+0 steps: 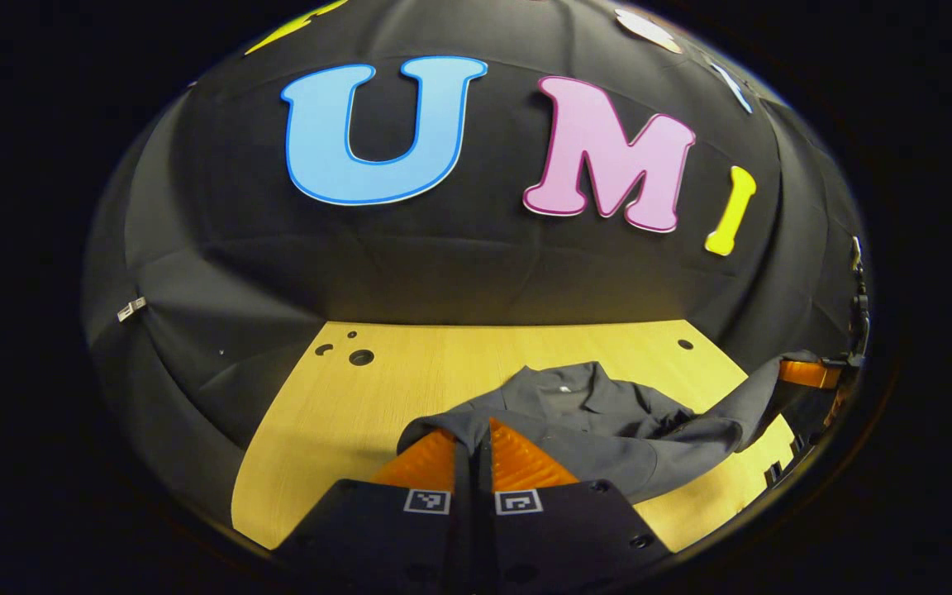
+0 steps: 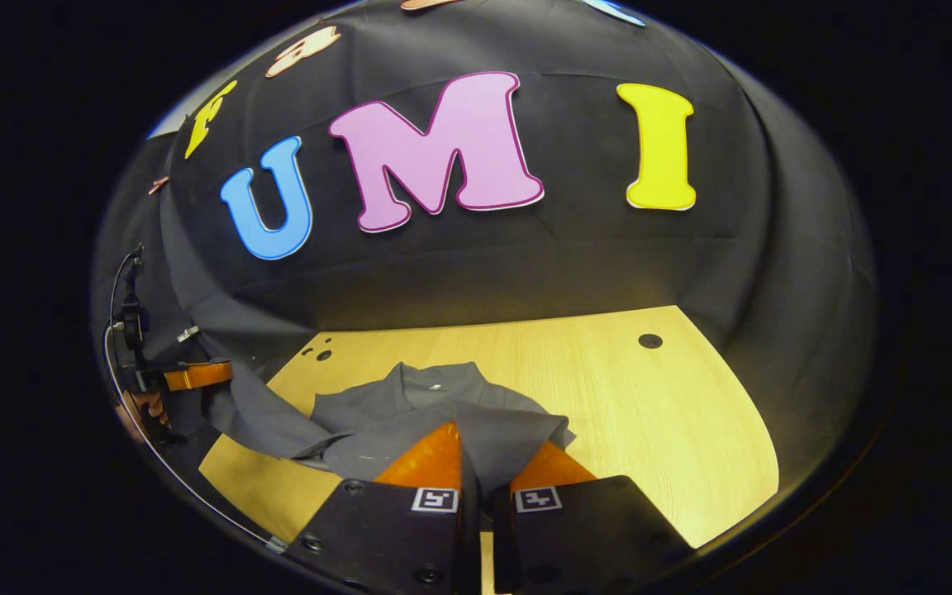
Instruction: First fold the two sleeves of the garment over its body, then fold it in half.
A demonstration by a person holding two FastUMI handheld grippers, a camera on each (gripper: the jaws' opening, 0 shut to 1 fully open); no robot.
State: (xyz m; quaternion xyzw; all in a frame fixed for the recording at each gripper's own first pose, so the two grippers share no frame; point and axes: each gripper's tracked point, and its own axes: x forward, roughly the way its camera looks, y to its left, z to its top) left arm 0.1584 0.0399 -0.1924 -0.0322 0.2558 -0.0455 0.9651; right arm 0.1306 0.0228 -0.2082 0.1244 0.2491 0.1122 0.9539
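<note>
Both grippers' jaws, left and right, each nearly closed, pinching the grey garment's lifted edge.

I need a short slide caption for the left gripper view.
Left tongs shut on a grey shirt on the wooden table.

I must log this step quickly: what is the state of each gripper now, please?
Left gripper: jaws closed on the grey garment.
Right gripper: jaws closed on the same garment, lifting its cloth.

Both views low, close over the table, facing the back wall. Left gripper view sits left, right gripper view right; both share the garment.
</note>
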